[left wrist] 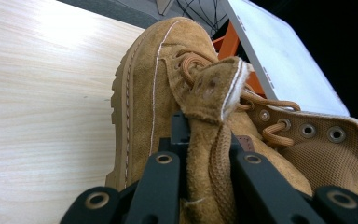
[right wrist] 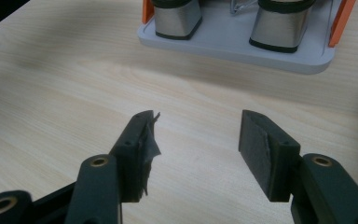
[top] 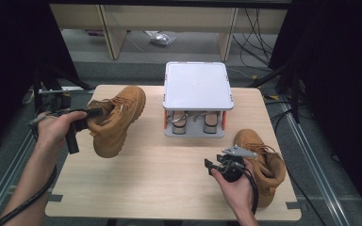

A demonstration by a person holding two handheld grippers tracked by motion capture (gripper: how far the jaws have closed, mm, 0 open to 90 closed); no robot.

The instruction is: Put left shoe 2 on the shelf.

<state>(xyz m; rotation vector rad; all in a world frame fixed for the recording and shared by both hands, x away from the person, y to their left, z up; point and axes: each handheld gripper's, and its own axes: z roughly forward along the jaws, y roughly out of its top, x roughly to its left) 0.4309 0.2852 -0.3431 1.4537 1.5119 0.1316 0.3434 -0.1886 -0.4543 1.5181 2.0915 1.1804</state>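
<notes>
A pale wooden table (top: 169,183) stands on a grey floor (top: 136,56), with metal rails (top: 311,155) running along both sides. Beyond it are light wooden furniture legs (top: 113,33) and loose cables (top: 257,28); black curtains (top: 339,70) darken either flank.

The left hand-held gripper (top: 90,113) is raised and clamped tight, while the right hand-held gripper (right wrist: 193,135) gapes low.

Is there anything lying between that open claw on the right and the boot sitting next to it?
Nothing visible. The right gripper hangs open over bare table, and the tan boot on the table lies just to its right, behind the hand, with no object between them. The grey rack stands farther back, off that path.
</notes>
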